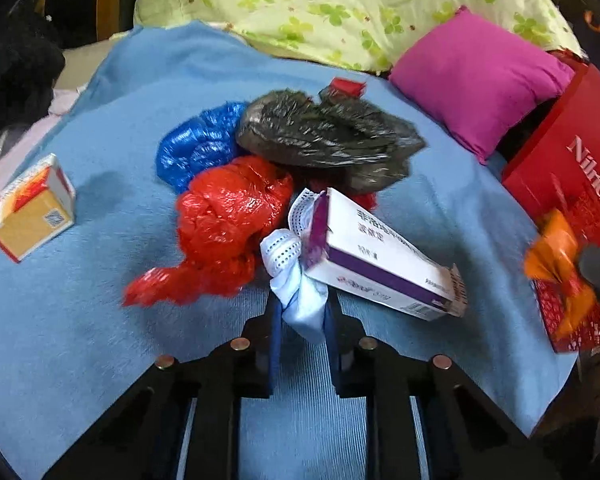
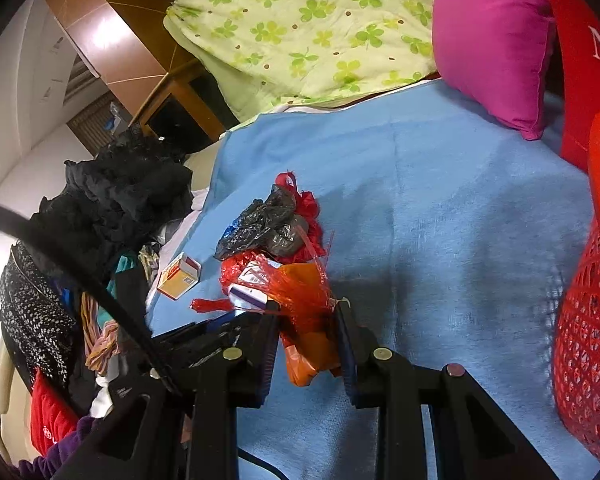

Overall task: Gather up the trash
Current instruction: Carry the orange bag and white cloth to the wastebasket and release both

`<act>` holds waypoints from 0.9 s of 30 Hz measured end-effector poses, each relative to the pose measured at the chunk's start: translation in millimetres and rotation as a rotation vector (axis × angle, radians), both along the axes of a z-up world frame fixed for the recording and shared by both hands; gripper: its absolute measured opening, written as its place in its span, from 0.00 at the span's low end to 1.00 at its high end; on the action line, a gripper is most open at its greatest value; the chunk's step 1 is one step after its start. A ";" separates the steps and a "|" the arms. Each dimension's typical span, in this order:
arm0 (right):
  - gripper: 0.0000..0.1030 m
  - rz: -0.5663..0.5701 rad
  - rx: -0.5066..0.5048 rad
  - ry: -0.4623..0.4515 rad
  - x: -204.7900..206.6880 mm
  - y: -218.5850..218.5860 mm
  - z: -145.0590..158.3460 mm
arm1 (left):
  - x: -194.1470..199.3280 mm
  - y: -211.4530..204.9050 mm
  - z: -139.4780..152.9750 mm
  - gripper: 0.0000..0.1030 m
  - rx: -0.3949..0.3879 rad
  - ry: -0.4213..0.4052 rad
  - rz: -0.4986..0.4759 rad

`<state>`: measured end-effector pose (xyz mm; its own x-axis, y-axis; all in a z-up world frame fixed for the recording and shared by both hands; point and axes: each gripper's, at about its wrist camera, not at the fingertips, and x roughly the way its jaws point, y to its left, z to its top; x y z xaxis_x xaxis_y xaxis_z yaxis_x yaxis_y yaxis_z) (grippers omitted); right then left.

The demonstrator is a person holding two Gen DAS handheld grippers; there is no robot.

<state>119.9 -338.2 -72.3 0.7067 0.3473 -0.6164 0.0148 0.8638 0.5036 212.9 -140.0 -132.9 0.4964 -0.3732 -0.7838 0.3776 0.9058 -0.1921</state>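
Note:
My left gripper (image 1: 302, 308) is shut on a crumpled white face mask (image 1: 296, 272), held just above the blue blanket (image 1: 100, 320). Beyond it lies a pile: a white and purple box (image 1: 380, 264), a red plastic bag (image 1: 228, 220), a blue bag (image 1: 196, 144) and a black bag (image 1: 328, 136). A yellow box (image 1: 32, 208) lies at the left. My right gripper (image 2: 308, 320) is shut on an orange wrapper (image 2: 308, 344) with red plastic strands. It also shows at the right edge of the left wrist view (image 1: 596, 276), over a red mesh basket (image 2: 588, 320).
A magenta pillow (image 1: 476, 76) and a green flowered quilt (image 1: 340, 4) lie at the back. A red paper bag (image 1: 572, 152) stands at the right beside the basket. Dark clothes (image 2: 112, 200) are heaped off the blanket's left edge.

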 end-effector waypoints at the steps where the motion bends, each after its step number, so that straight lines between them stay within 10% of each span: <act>1: 0.29 0.002 -0.001 -0.003 -0.6 0.9 0.6 | -7.5 2.0 4.1 0.20 0.006 -0.017 -0.009; 16: 0.29 0.011 0.015 0.033 -42.4 33.2 -21.8 | -94.9 59.1 8.7 0.23 0.119 -0.016 0.021; 22: 0.29 0.009 -0.005 0.142 -42.7 44.2 -47.9 | -94.9 56.0 4.0 0.62 0.097 0.010 0.021; 27: 0.30 -0.001 -0.027 0.207 -32.8 43.5 -62.8 | -87.5 54.0 8.9 0.64 0.122 -0.044 0.020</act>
<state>87.0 -294.7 -135.0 0.5644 0.3277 -0.7577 0.1166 0.8770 0.4661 125.5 -86.0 -124.0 0.5380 -0.2662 -0.7998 0.3647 0.9289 -0.0639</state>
